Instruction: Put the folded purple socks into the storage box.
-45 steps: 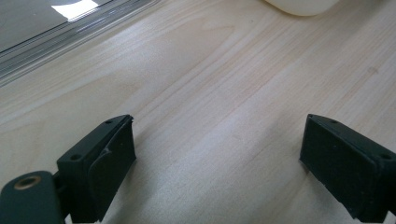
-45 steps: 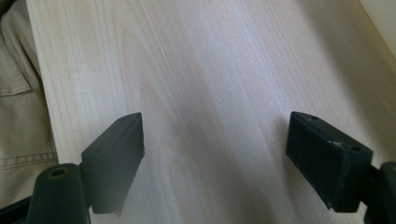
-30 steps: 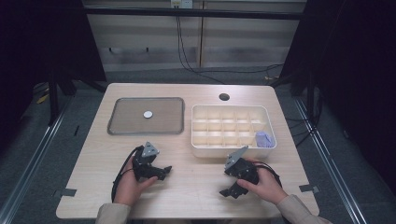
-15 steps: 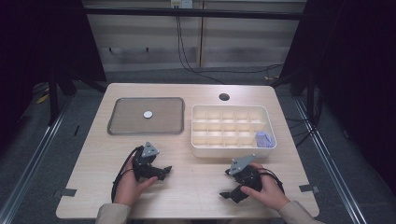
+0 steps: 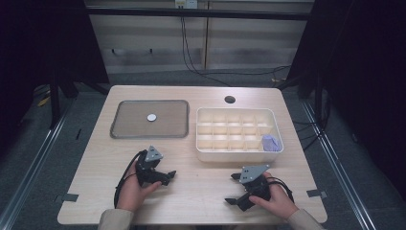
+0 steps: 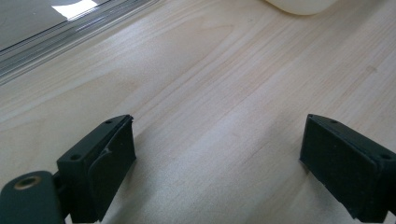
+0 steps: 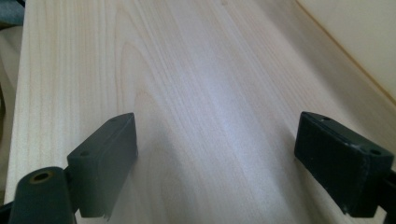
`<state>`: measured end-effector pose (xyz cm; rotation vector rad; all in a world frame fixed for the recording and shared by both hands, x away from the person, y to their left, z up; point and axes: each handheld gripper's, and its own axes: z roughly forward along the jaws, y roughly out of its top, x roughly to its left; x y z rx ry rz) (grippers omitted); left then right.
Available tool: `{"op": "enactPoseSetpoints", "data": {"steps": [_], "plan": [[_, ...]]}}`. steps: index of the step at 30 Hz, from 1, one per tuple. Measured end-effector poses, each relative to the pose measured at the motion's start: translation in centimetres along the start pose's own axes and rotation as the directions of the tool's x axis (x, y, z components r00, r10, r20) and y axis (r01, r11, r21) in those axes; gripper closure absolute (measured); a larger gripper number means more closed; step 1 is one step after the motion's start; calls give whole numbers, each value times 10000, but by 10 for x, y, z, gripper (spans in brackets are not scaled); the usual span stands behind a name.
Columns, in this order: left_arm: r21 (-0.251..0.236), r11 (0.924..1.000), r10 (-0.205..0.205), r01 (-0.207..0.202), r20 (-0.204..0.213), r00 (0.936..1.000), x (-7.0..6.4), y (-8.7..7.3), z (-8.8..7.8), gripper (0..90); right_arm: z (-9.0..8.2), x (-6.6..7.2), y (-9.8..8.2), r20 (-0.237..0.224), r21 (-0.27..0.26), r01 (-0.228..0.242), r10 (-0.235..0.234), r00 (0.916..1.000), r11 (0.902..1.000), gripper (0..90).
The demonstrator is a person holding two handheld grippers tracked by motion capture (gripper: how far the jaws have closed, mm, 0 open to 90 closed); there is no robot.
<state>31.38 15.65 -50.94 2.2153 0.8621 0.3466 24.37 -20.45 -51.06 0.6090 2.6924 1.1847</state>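
The left gripper [image 5: 165,176] is held low over the table [image 5: 201,201] with its jaws spread wide, and nothing is held between them. The right gripper [image 5: 232,189] is held the same way: jaws wide apart, nothing gripped, bare wood under it. Ahead of the left gripper and well apart from it, a small white disc [image 5: 152,117] is seen lying flat in the grey tray [image 5: 124,132]. Ahead of the right gripper, a cream sorting box [image 5: 239,154] is found, with a small purple thing [image 5: 271,143] in its near right cell. It is judged that the work is at its start, with nothing picked up yet. For the next move, the left gripper would need to be brought forward over the tray and lowered around the disc. The disc and the purple thing are shown from the high view. In the left gripper view, the tray's edge [image 6: 70,28] is seen up close, and in the right gripper view the box wall [image 7: 355,42] is seen.
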Motion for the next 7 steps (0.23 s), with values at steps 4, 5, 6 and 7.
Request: {"op": "enactPoseSetpoints", "data": {"steps": [4, 5, 6, 7], "plan": [[-13, 10000, -14, 14, 4, 10000, 0, 0, 0, 94, 0, -1, 0, -40, 5, 64, -64, 10000, 10000, 128], [-28, 10000, -21, 21, 37, 10000, 0, 0, 0, 94, 0, -1, 0, -39, 6, 69, -69, 10000, 10000, 127], [-23, 10000, -12, 12, 32, 10000, 0, 0, 0, 94, 0, -1, 0, -43, 6, 56, -56, 10000, 10000, 128], [-13, 10000, -19, 19, 34, 10000, 0, 0, 0, 94, 0, -1, 0, -38, 1, 68, -68, 10000, 10000, 128]]}}
